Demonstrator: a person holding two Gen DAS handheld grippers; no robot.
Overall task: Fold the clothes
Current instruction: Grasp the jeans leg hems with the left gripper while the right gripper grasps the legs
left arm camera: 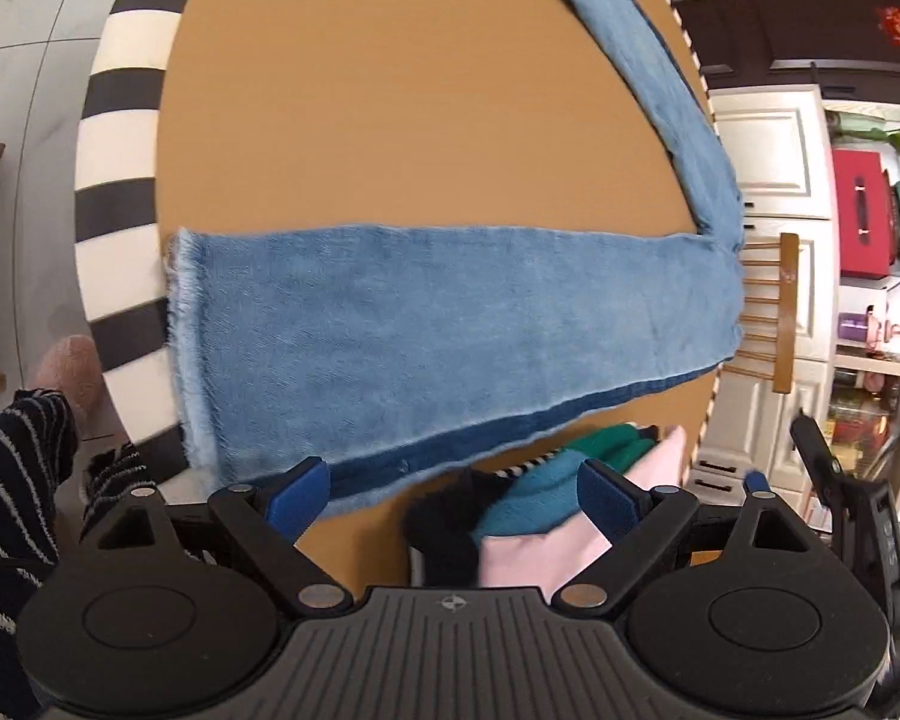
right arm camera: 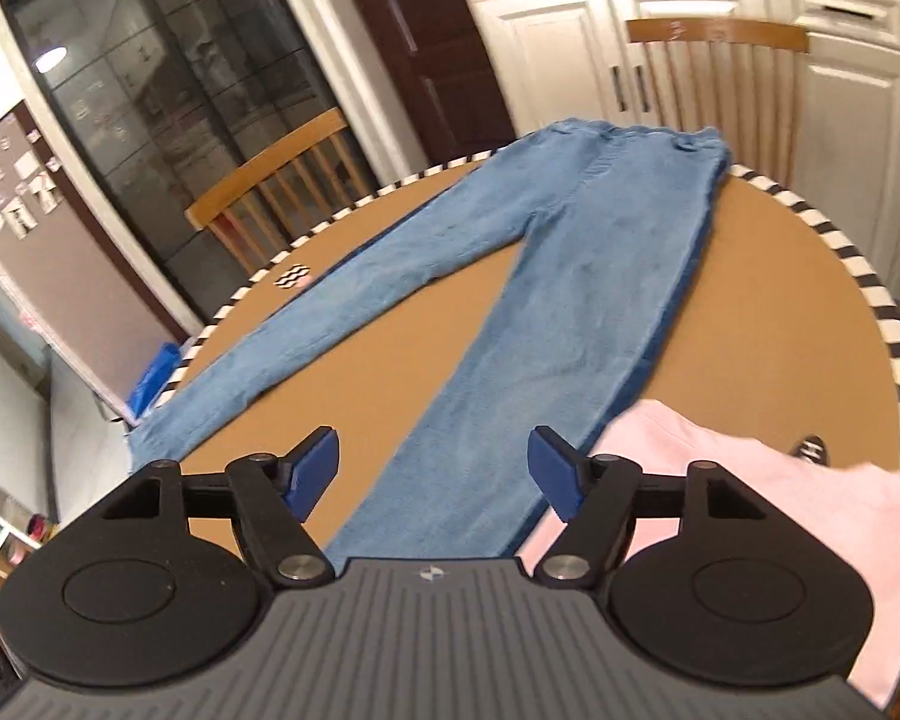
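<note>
A pair of light blue jeans [right arm camera: 510, 276] lies spread flat on the round brown table [right arm camera: 780, 300], waistband at the far edge, legs apart and running toward me. In the left wrist view one leg of the jeans [left arm camera: 450, 324] stretches across the table [left arm camera: 390, 108], its frayed hem at the left. My left gripper [left arm camera: 453, 495] hovers wide open above that leg's near edge and a stack of folded clothes [left arm camera: 546, 498]. My right gripper [right arm camera: 432, 471] hangs open over the nearer leg, nothing between its blue pads.
A folded pink garment [right arm camera: 780, 510] lies at the right front of the table, on teal and green folded clothes. Wooden chairs [right arm camera: 282, 180] stand at the far side. White cabinets [right arm camera: 720, 30] line the wall. A person's striped sleeve [left arm camera: 12, 480] shows at the left.
</note>
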